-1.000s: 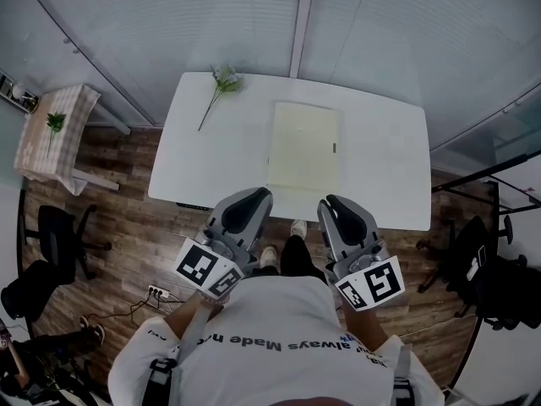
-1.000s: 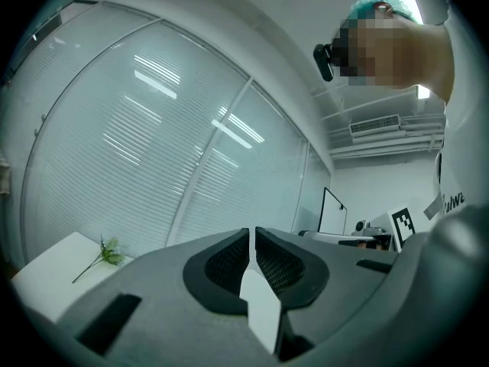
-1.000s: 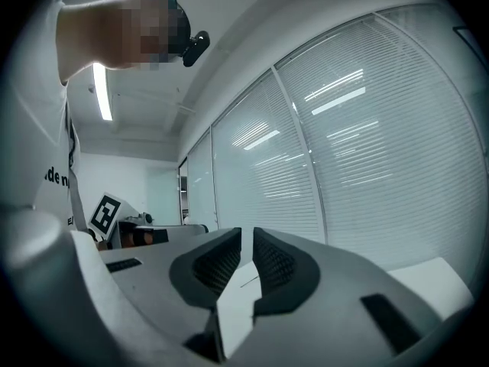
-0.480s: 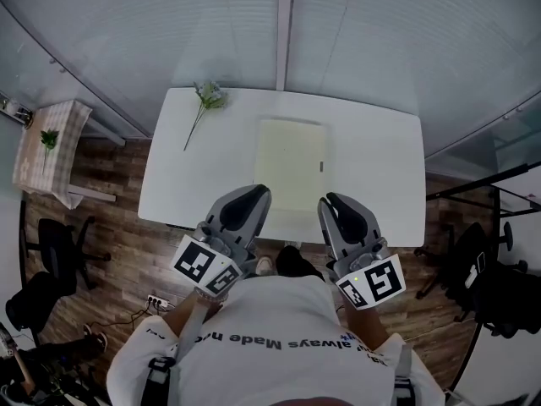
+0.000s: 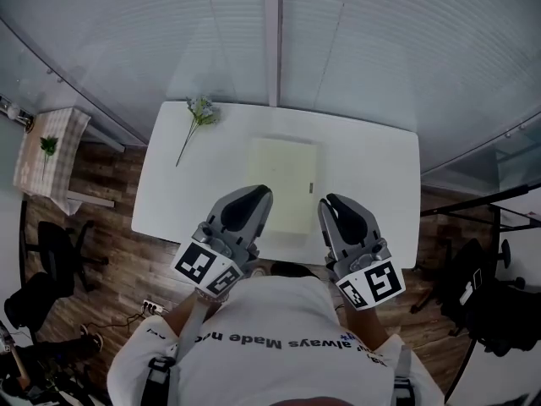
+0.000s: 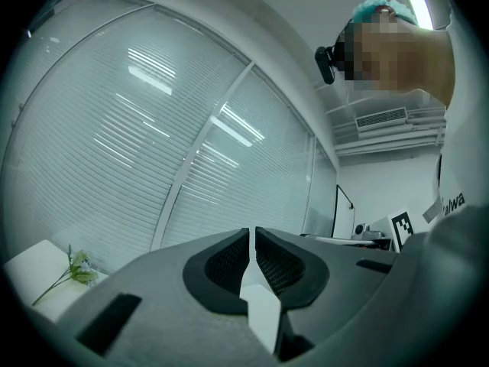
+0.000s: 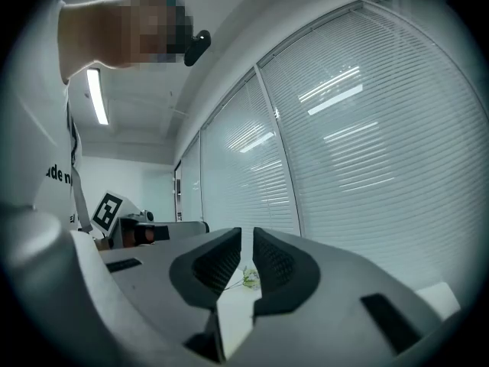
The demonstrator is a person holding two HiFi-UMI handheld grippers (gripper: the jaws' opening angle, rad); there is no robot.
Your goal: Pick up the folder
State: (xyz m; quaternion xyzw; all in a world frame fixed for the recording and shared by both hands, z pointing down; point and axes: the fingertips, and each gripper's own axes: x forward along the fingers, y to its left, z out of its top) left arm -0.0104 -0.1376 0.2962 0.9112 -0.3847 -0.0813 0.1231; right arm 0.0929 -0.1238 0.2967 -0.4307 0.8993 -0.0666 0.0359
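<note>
The person has closed on the white tabletop [image 5: 372, 184]. The left hand-held gripper [image 5: 257, 193] and right hand-held gripper [image 5: 330, 202] now reach over its near edge, jaws together, empty. The pale folder [image 5: 283, 176] lies flat mid-table just ahead, probably light, thin and floppy, best pinched at its near edge. A flower sprig [image 5: 197, 117] lies well clear.

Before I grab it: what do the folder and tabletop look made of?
Folder: pale yellow-green, matte, flat and thin; probably card or matte plastic, can't tell which. Tabletop: plain white, smooth, even surface; likely laminate or painted board.
</note>
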